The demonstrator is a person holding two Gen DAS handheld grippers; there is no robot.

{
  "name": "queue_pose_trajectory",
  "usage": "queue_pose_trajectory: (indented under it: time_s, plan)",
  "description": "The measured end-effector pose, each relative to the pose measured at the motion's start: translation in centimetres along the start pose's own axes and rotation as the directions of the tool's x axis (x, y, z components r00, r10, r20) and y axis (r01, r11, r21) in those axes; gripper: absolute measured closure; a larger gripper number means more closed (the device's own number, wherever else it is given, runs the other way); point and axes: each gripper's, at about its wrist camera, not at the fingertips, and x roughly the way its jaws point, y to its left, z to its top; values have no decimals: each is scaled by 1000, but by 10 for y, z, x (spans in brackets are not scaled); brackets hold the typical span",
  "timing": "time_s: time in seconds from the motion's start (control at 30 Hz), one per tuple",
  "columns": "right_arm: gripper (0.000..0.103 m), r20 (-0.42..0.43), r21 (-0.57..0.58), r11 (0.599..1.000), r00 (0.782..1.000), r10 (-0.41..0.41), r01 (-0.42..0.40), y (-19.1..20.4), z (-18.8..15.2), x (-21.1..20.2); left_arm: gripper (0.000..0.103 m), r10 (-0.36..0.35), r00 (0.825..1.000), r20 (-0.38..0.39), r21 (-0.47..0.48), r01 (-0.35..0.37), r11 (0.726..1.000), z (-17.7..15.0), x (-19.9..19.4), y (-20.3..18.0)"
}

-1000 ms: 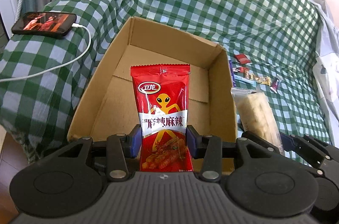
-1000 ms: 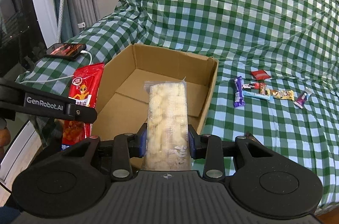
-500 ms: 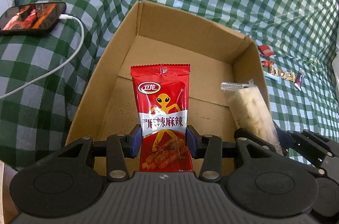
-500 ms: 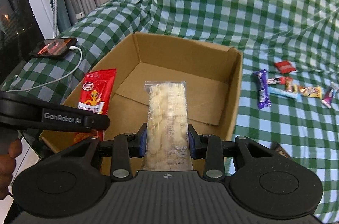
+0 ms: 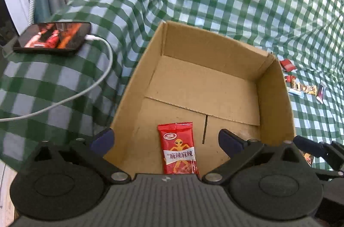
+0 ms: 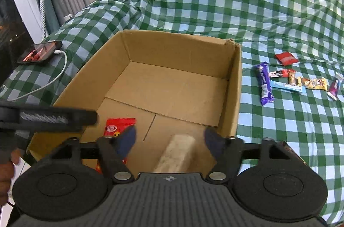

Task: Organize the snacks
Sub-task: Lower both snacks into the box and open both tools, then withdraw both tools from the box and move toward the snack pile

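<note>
We hold our left gripper [image 5: 165,138] over the near end of the box [image 5: 275,98], its jaws having just swung wide apart. The red packet [image 5: 178,151] lies flat on the box floor below and between the blue pads [image 5: 102,138], clear of both (released, nothing gripped).

Our right gripper [image 6: 169,138] hangs over the same near end, just to the right of the left one. Its jaws have also just been opening, though less wide. The pale wafer pack [image 6: 178,151] sits below and between them, leaning at a slant, its near end hidden behind the gripper body; neither pad presses on it. From here the red packet peeks out past the left pad.

Beyond the box's right wall, ahead and to the right of the right gripper, a cluster of small snacks [image 6: 296,80] lies on the checked cloth [image 6: 215,1]. Far left, a phone [image 5: 53,37] rests on the cloth with a white cable [image 5: 86,93] plugged in.
</note>
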Motion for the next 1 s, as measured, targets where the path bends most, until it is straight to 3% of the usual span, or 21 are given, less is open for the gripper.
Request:
queue_pose_trajectory:
  time_s: [0.17,0.33,0.53,0.73,1.0]
  plan:
    - [24,4,-5,1000,1000,3,-3,5,-11,-25,0,-12,1000,-19,-5,12,1000,-20,-29,2]
    - [12,9,-29,1000,1000,-6,6,10,-31,-64,0,-24,999,-29,28,25,999,-47,-60,-10]
    - [7,36,-71,997,999,-28,30,14,-57,-107,0,-16,1000,20,50,15,999,-76,-101,-16]
    - [6,123,-92,994,991,-45,57,24,-69,-146,0,-25,999,35,10,25,1000,-95,-127,-18]
    - [4,196,-106,991,979,-54,76,35,-79,-177,0,-22,990,139,-7,23,1000,-104,-163,-12]
